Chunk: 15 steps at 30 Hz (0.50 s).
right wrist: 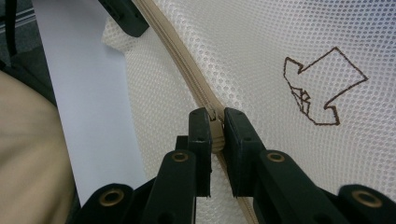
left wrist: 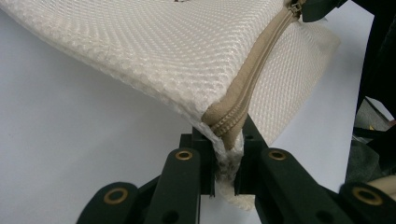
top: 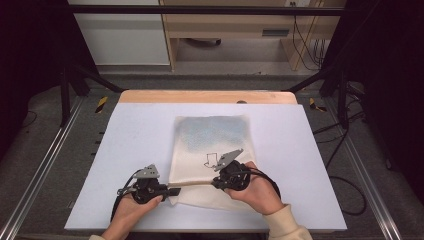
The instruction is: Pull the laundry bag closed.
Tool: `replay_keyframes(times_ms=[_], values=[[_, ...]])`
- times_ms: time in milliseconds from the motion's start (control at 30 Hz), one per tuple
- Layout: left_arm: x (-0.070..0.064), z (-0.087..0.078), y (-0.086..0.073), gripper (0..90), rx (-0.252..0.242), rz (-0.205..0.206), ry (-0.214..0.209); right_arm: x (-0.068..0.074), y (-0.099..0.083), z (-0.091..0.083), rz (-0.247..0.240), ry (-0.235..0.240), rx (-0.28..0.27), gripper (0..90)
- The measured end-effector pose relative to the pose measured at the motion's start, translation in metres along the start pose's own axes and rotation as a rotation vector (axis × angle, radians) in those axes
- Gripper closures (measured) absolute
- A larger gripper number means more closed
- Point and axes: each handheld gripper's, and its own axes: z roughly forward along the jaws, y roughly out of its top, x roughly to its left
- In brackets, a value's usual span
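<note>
A cream mesh bag (top: 210,150) lies flat on the desk (top: 130,130), in the centre of the high view and slightly right of the middle. Its far half looks bluish through the mesh, and a brown outline drawing (top: 210,160) sits near its lower middle. A tan zipper (top: 195,184) runs across the bag's near end, low in the frame, between the two grippers.

The left gripper (top: 175,191) sits at the lower left of the bag, held by a hand (top: 132,210). In the left gripper view its jaws are closed on the bag's corner (left wrist: 224,154), right where the zipper (left wrist: 252,88) ends; the mesh rises from the jaws toward the top of the frame and the corner is lifted off the desk.

The right gripper (top: 216,183) is at the lower centre of the high view, held by the other hand (top: 257,192). In the right gripper view its jaws are shut on the zipper pull (right wrist: 215,122), with the zipper band (right wrist: 182,60) running to the upper left and the drawing (right wrist: 322,84) at the right. The left gripper's tip (right wrist: 123,16) shows at the top left, beside the band.
</note>
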Motion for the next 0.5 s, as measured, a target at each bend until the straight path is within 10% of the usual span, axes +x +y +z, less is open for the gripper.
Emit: replay_keyframes(times_ms=[500], values=[[-0.0003, -0.0008, 0.0004, 81.8, -0.002, 0.002, 0.001, -0.0005, -0.0034, -0.0023, 0.003, -0.005, 0.001, 81.9]])
